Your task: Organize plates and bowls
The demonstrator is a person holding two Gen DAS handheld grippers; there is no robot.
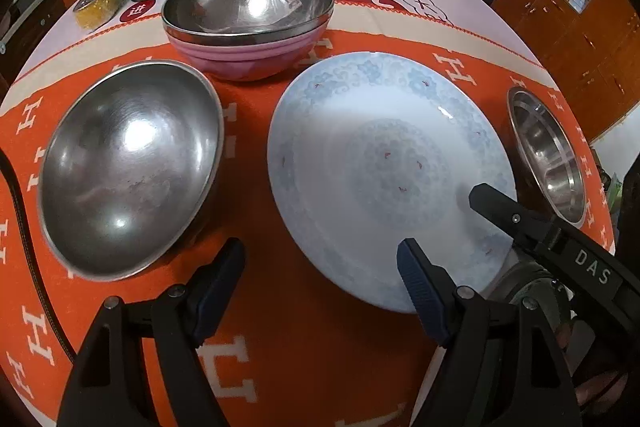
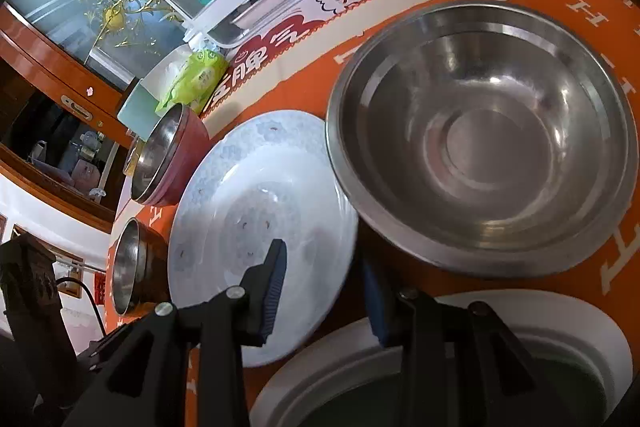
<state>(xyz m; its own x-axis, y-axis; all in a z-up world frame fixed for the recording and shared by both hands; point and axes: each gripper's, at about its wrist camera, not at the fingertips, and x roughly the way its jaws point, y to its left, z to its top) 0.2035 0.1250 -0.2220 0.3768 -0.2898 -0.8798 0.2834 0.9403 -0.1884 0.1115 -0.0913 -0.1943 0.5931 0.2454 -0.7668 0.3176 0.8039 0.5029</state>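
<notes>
Plate edge sat between the right gripper fingers, not visibly clamped, so lifting could tip it against the near steel bowl; the left gripper was released.

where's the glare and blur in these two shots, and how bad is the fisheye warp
Left wrist view: bright window highlights on the steel bowl and a soft white sheen on the plate; orange cloth edges curve strongly. Right wrist view: scene tilted and bowed, plate rim near the right claw smeared by blur, glints inside the large steel basin.
</notes>
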